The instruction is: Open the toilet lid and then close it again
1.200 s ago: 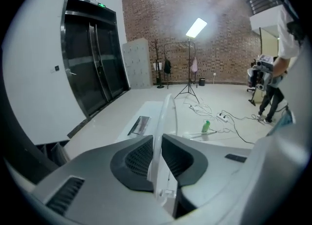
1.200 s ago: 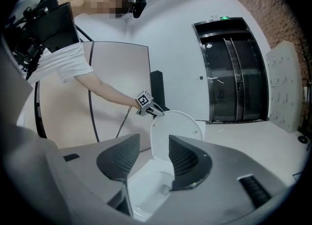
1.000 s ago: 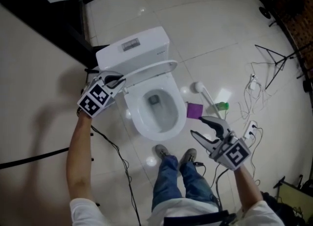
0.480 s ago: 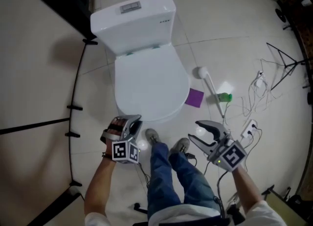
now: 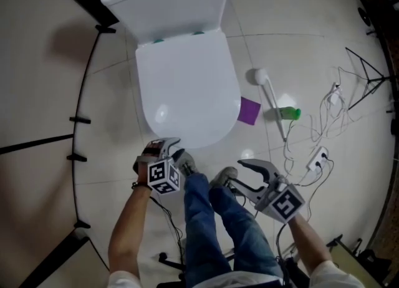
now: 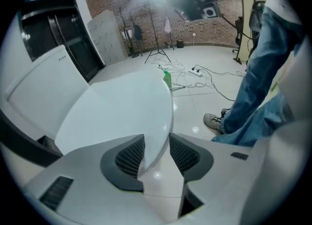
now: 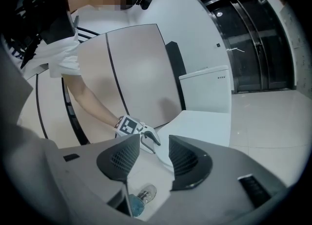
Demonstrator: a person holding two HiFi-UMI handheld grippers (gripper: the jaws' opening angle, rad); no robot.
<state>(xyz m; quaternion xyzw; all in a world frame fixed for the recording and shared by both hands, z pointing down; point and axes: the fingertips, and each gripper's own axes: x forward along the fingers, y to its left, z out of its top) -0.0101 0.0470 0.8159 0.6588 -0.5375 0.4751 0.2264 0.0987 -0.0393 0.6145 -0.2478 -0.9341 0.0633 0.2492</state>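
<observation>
Now left gripper [image 5: 172, 148] angled down, jaws just opening astride lid [image 5: 187, 87]; right gripper [image 5: 235, 174] spread.

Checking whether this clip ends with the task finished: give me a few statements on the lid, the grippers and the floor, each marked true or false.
1. The lid is down. True.
2. The left gripper is clamped on the lid. False: its jaws have just been opening. The lid's front edge sits between them, unpressed.
3. The right gripper holds the brush. False: it is open and empty, and the brush lies on the floor.
4. A green bottle lies beside the brush. True.
</observation>
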